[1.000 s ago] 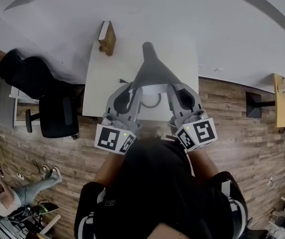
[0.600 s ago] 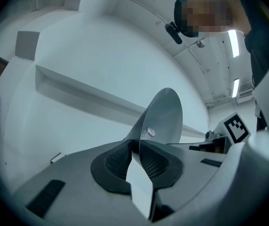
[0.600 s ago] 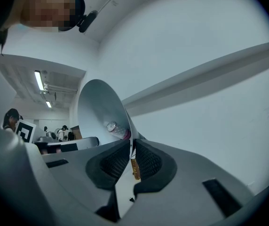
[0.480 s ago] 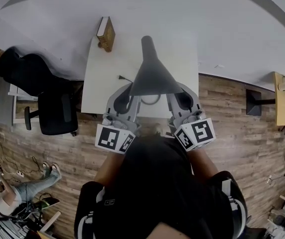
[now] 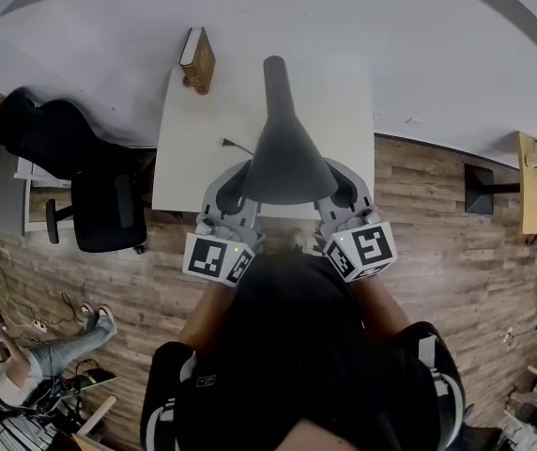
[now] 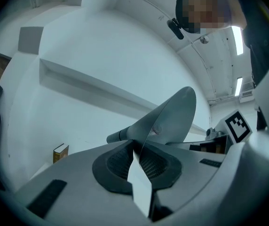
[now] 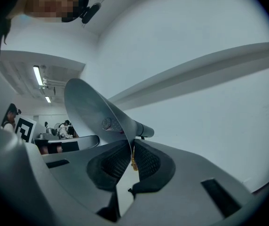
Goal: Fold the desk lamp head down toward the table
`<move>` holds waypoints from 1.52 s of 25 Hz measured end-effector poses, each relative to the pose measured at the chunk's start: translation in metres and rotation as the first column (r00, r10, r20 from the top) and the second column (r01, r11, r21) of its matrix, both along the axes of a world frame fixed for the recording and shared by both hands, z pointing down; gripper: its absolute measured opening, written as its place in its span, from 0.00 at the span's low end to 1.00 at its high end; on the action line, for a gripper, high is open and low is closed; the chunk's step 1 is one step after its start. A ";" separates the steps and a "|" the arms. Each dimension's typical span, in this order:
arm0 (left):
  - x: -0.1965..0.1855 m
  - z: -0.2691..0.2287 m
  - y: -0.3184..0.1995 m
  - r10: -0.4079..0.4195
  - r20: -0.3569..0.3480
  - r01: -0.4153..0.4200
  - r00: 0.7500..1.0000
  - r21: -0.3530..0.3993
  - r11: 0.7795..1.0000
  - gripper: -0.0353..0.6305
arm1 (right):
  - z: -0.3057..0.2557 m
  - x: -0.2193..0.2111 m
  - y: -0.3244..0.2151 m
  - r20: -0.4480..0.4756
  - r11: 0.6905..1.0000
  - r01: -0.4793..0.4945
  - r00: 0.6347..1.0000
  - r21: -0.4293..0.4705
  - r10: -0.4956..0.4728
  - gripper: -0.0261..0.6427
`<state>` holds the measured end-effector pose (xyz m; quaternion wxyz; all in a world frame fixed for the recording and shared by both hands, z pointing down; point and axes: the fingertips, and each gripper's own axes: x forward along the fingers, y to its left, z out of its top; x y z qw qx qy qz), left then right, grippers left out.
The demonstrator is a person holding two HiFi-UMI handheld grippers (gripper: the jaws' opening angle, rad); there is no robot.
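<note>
The grey cone-shaped lamp head (image 5: pixel 285 148) hangs over the white table (image 5: pixel 193 130), narrow end far, wide rim toward me. My left gripper (image 5: pixel 237 178) pinches the rim's left side and my right gripper (image 5: pixel 340 181) the right side; the shade hides both sets of fingertips in the head view. In the left gripper view the thin edge of the lamp shade (image 6: pixel 172 119) runs into the left gripper (image 6: pixel 137 149) between its dark pads. The right gripper (image 7: pixel 130 149) clamps the lamp shade (image 7: pixel 90 109) the same way. Both pairs of jaws have just been closing, with the rim between them.
A brown book (image 5: pixel 198 59) stands at the table's far left corner and a black cable (image 5: pixel 234 147) lies on the tabletop. A black office chair (image 5: pixel 99 205) is left of the table. A wooden stool (image 5: pixel 536 186) stands at the right on the plank floor.
The shade's wide rim has swung toward me and now covers more of the table. Both grippers moved with it, holding the rim.
</note>
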<state>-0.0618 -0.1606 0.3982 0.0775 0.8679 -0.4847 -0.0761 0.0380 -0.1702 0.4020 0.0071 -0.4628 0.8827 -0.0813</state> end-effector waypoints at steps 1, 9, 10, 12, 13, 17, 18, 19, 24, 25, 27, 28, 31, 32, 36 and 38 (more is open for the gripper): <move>0.000 0.004 0.000 0.000 0.000 0.000 1.000 -0.006 1.000 0.12 | 0.004 0.000 0.000 -0.002 1.000 0.000 1.000 -0.008 0.000 0.09; 0.000 0.028 -0.001 -0.005 0.033 0.006 0.999 -0.027 1.000 0.11 | 0.027 0.001 -0.002 -0.023 0.998 -0.007 1.000 -0.065 0.005 0.07; 0.001 0.029 -0.001 -0.004 0.036 0.005 0.999 -0.029 1.000 0.11 | 0.028 0.002 -0.002 -0.027 0.998 -0.007 1.000 -0.066 0.006 0.07; 0.002 0.033 -0.001 0.002 0.039 -0.001 0.999 -0.032 0.999 0.11 | 0.030 0.002 -0.003 -0.032 0.998 -0.008 0.999 -0.067 0.006 0.07; 0.002 0.035 -0.001 0.005 0.039 -0.004 0.999 -0.033 0.999 0.11 | 0.031 0.002 -0.003 -0.034 0.998 -0.009 0.999 -0.069 0.006 0.07; 0.000 0.036 -0.002 0.003 0.042 -0.001 0.999 -0.039 0.999 0.11 | 0.034 0.001 -0.004 -0.038 0.997 -0.011 0.999 -0.074 0.008 0.07; 0.001 0.036 -0.002 0.003 0.041 -0.002 0.999 -0.039 0.999 0.11 | 0.034 0.001 -0.004 -0.038 0.997 -0.011 0.999 -0.074 0.008 0.07; 0.001 0.037 -0.001 0.005 0.040 -0.003 0.999 -0.038 0.999 0.11 | 0.033 0.001 -0.004 -0.039 0.997 -0.011 0.999 -0.074 0.008 0.07; 0.002 0.038 0.000 0.006 0.046 -0.004 0.999 -0.039 0.999 0.11 | 0.034 0.002 -0.002 -0.047 0.997 -0.009 0.999 -0.072 0.006 0.07; 0.002 0.038 0.000 0.008 0.048 -0.006 0.999 -0.039 0.999 0.11 | 0.034 0.002 -0.002 -0.049 0.997 -0.009 0.999 -0.072 0.006 0.07; 0.002 0.038 -0.001 0.011 0.051 -0.009 0.999 -0.040 0.999 0.11 | 0.034 0.001 -0.003 -0.054 0.997 -0.008 0.999 -0.071 0.005 0.07; 0.002 0.038 -0.001 0.011 0.050 -0.009 0.999 -0.041 0.999 0.11 | 0.034 0.001 -0.003 -0.057 0.997 -0.009 0.998 -0.070 0.005 0.07; 0.001 0.037 -0.001 0.008 0.046 -0.006 0.999 -0.043 0.999 0.11 | 0.033 -0.001 -0.001 -0.081 0.998 0.000 0.997 -0.062 -0.005 0.10; 0.001 0.037 -0.001 0.008 0.046 -0.006 0.999 -0.043 0.999 0.11 | 0.033 -0.001 0.000 -0.093 0.998 0.007 0.996 -0.059 -0.013 0.13; 0.001 0.036 -0.002 0.010 0.048 -0.008 0.999 -0.041 0.999 0.11 | 0.028 0.001 0.005 -0.149 0.998 0.038 0.988 -0.045 -0.045 0.23; 0.001 0.037 -0.002 0.011 0.048 -0.009 0.999 -0.041 0.999 0.11 | 0.024 0.003 0.008 -0.196 0.998 0.049 0.979 -0.025 -0.053 0.27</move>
